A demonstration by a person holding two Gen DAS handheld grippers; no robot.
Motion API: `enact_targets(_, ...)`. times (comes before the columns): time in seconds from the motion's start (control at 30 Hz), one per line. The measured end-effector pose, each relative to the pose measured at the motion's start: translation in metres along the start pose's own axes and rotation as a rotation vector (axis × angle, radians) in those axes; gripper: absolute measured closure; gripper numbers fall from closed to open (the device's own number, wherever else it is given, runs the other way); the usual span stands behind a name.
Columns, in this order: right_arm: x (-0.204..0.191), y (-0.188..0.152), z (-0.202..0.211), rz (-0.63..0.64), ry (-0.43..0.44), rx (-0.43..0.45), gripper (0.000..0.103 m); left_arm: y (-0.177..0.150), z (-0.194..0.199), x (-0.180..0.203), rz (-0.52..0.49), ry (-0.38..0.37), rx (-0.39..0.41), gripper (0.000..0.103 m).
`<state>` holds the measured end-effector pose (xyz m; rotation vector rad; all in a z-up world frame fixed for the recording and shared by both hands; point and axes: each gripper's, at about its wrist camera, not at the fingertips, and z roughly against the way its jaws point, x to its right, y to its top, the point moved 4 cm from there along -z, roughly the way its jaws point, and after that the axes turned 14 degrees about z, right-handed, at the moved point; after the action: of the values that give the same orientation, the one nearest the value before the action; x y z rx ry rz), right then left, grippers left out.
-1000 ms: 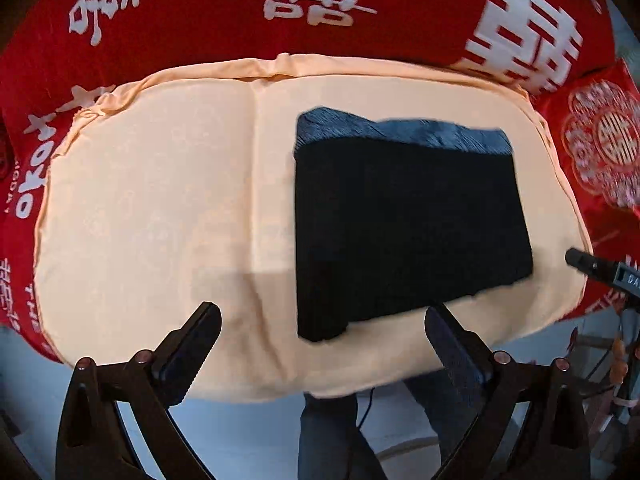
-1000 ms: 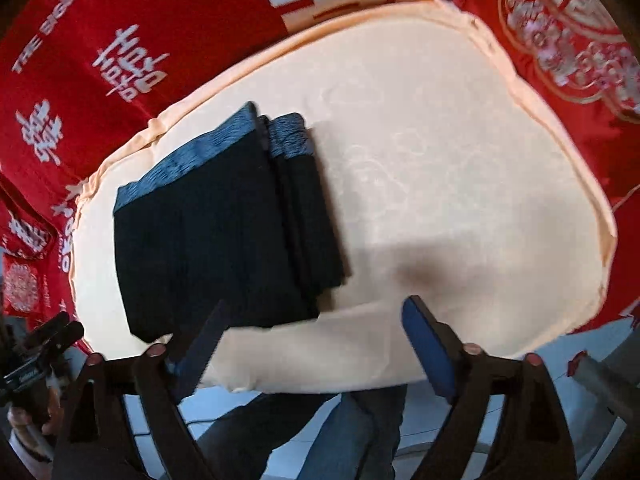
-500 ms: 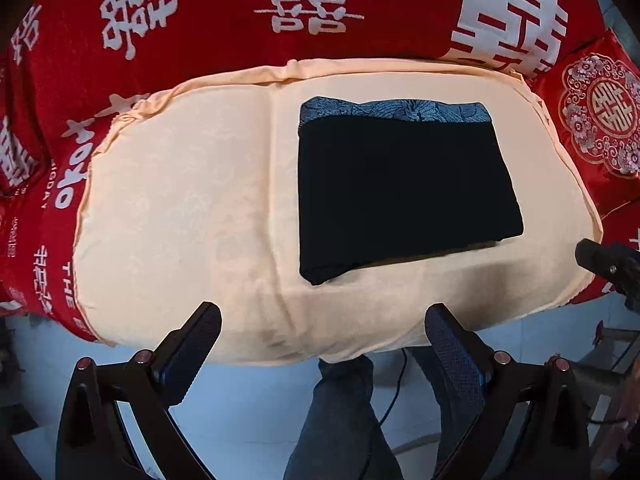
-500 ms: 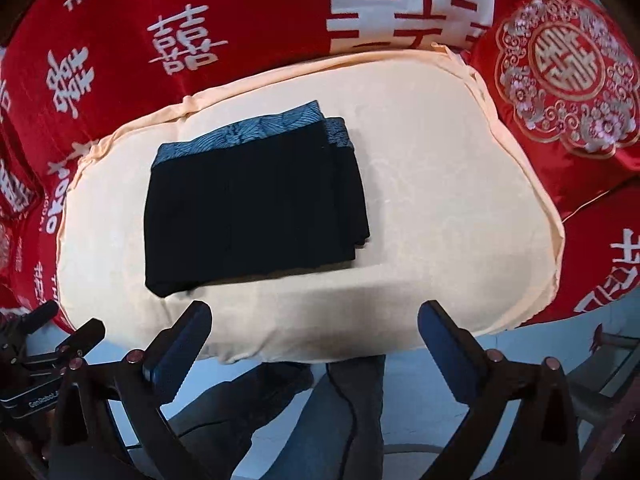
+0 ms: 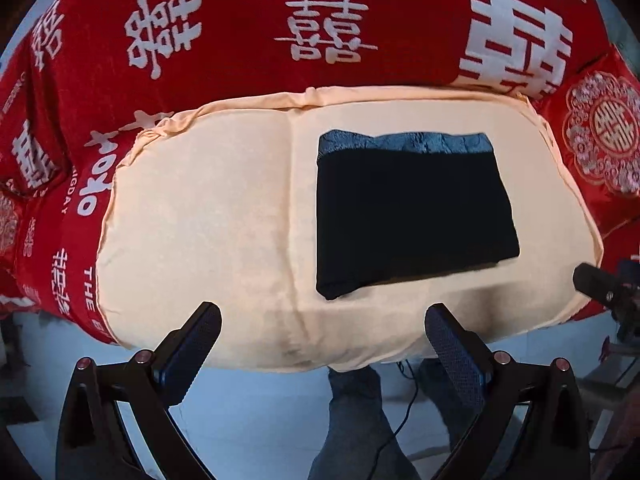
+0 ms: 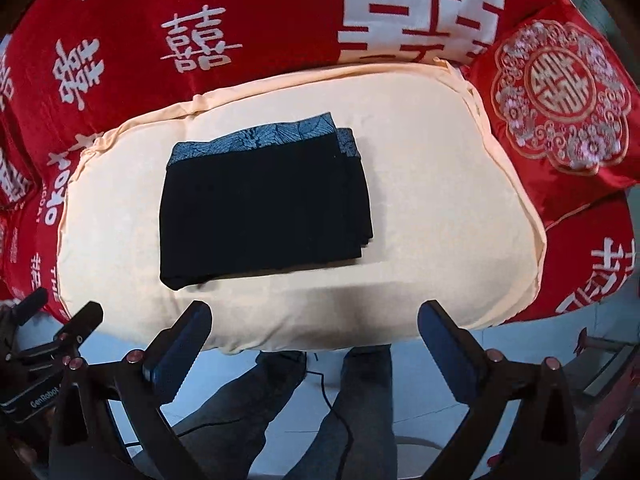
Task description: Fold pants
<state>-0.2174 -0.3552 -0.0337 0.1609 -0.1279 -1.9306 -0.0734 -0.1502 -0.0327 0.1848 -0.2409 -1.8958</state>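
Black pants (image 5: 412,216) (image 6: 264,212) lie folded into a flat rectangle on a peach cushion (image 5: 200,220) (image 6: 432,200), their blue patterned waistband along the far edge. My left gripper (image 5: 322,320) hangs open high above the cushion's near edge, nothing between its fingers. Over the same near edge my right gripper (image 6: 314,318) stands wide open and empty too. Neither gripper touches the pants. The right gripper's tip (image 5: 596,282) shows at the right edge of the left wrist view, and the left gripper (image 6: 60,332) at the lower left of the right wrist view.
Red bedding with white characters (image 5: 320,36) (image 6: 200,40) surrounds the cushion. A red embroidered pillow (image 6: 560,96) (image 5: 600,132) lies at the right. Below the cushion's near edge are a pale blue floor (image 5: 260,420), a person's legs (image 6: 320,412) and a thin cable.
Both grippers have risen and drawn back from the cushion, so the folded pants look smaller and farther. The pants have stayed in place. Both grippers remain open.
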Motion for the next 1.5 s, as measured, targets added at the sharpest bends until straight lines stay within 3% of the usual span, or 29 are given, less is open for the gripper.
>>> enact_targets(0.3,0.002,0.007,0.008,0.072,-0.002,-0.017,0.000,0.001,0.010,0.018,0.025,0.008,-0.004,0.001)
enact_targets(1.5,0.012,0.018,0.001,0.057,0.017,-0.036,0.000,0.010,0.007,0.031,0.004,0.038,-0.008,0.001)
